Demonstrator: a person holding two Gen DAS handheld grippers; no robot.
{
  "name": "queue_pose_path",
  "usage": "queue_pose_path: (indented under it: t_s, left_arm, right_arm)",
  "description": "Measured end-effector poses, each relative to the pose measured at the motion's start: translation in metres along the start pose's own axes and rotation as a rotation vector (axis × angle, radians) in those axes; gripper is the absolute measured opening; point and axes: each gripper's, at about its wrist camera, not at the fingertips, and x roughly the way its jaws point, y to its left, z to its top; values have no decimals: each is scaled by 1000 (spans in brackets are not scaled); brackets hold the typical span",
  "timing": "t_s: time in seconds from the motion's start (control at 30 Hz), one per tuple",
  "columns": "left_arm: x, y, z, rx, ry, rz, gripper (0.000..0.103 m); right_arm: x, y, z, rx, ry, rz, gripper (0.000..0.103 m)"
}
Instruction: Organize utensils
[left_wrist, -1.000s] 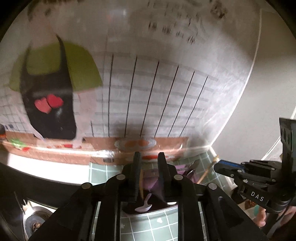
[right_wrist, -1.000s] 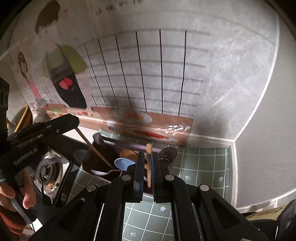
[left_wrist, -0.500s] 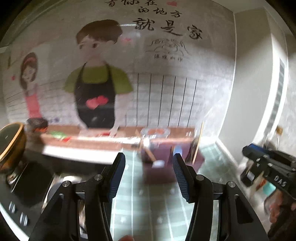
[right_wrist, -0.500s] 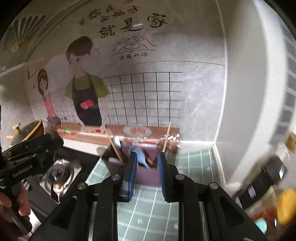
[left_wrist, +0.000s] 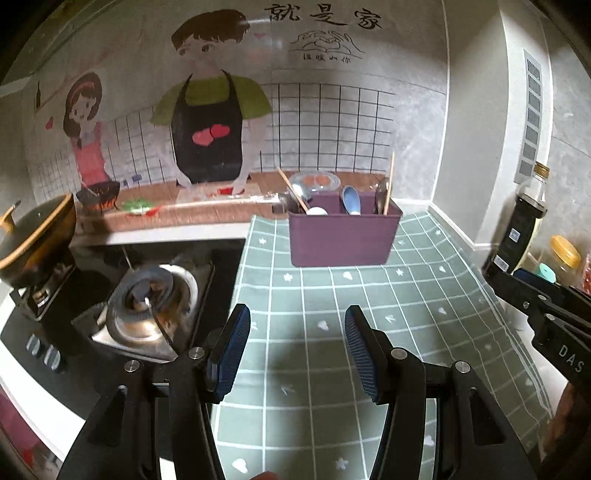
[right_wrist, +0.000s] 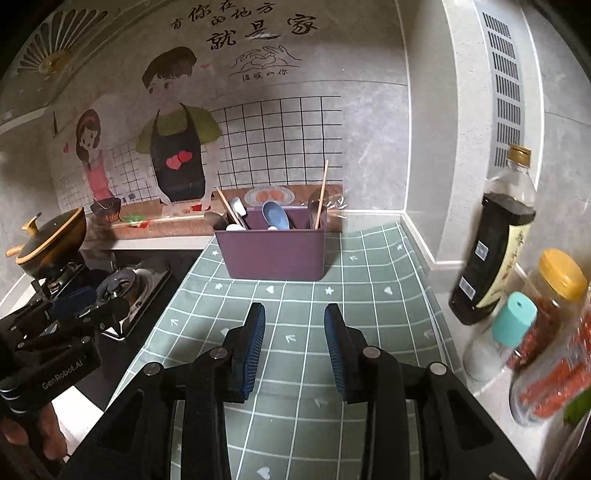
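Both tongs empty over counter mat, left tongs (left_wrist: 297, 345) wide, right tongs (right_wrist: 294, 341) opening; utensils sit in purple caddy (right_wrist: 275, 247) at back edge, looks done, next prob. check/exit.

The utensil holder (right_wrist: 275, 251) stands on the worktop (right_wrist: 332, 325) near the back wall, with spoons (right_wrist: 276, 216) and chopsticks (right_wrist: 322, 190) standing in its compartments. The stove (right_wrist: 129, 291) lies to its left, a pot (right_wrist: 51, 243) behind the stove. Bottles (right_wrist: 495, 240) stand at the right.
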Motion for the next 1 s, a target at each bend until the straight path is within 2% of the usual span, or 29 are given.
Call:
queue_pose_path:
  t_s: [0.3,1.0]
  left_arm:
    - [-3,-6,-3,10,8,-12,54]
    - [3,-3,-6,-5,39,-35,54]
  right_arm:
    - [-5,8,-10,-32,-2,-19,32]
    - [-3,9,-8,-28,6,-14,32]
